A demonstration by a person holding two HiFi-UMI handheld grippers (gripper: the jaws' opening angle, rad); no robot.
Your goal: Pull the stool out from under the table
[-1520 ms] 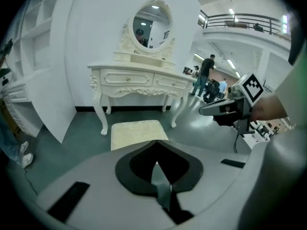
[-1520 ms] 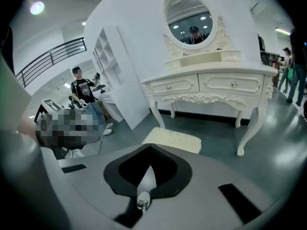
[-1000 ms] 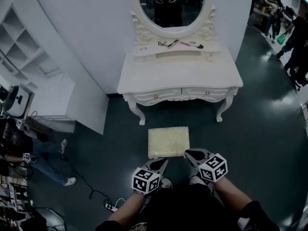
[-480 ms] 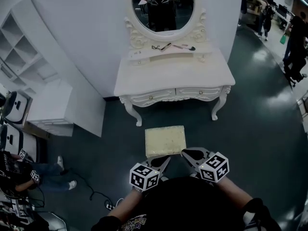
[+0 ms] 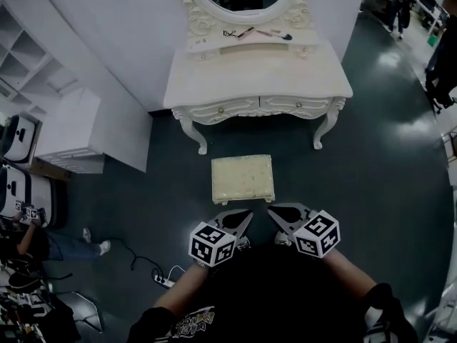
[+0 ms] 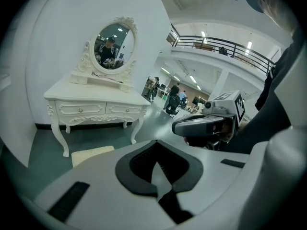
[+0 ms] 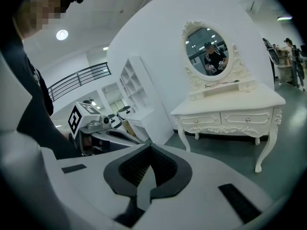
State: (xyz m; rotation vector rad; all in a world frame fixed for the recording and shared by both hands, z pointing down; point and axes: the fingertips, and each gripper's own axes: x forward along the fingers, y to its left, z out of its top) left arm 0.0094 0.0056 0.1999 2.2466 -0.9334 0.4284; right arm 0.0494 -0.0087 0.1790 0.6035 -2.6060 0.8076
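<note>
Stool: the cream rectangular cushioned stool stands at frame centre on the dark teal floor.
Table: the white carved dressing table sits above the stool in the frame, with a strip of bare floor between them.
Progress: the stool looks fully out from under the table, so the pull seems done; little appears left beyond backing away.
Axis: the long side runs left to right across the frame, parallel to the drawer front, and no front end is evident.
Left gripper: jaws pressed together, empty, just below the stool's lower left edge.
Right gripper: jaws likewise closed on nothing, just below the lower right edge.
</note>
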